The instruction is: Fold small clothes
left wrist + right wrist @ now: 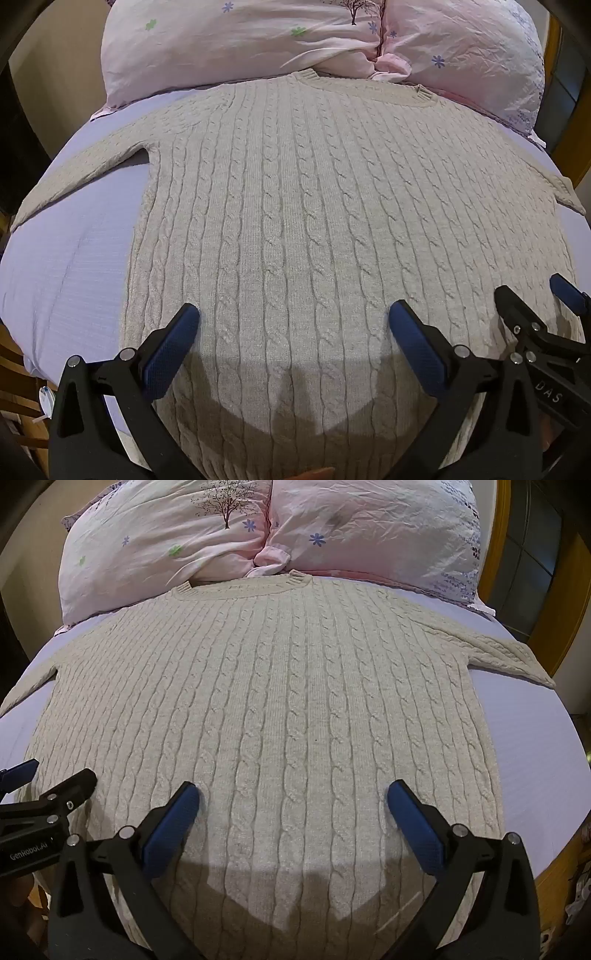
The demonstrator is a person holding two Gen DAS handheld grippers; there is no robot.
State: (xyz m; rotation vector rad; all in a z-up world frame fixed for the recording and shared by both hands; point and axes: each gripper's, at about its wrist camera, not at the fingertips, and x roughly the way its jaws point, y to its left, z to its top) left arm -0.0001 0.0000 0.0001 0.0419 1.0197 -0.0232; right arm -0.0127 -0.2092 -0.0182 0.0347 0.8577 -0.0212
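Observation:
A beige cable-knit sweater (295, 192) lies flat on a lavender bed sheet (74, 251), neck toward the pillows, sleeves spread out to both sides. It also shows in the right wrist view (288, 686). My left gripper (293, 317) is open and empty, hovering over the sweater's lower left part. My right gripper (293, 797) is open and empty over the lower right part. The right gripper shows in the left wrist view (532, 295), and the left gripper shows in the right wrist view (51, 775).
Two pink floral pillows (240, 40) (369, 531) lie at the head of the bed, touching the sweater's collar. A wooden frame (546, 635) runs along the right edge. Bare sheet (535, 746) lies to either side of the sweater.

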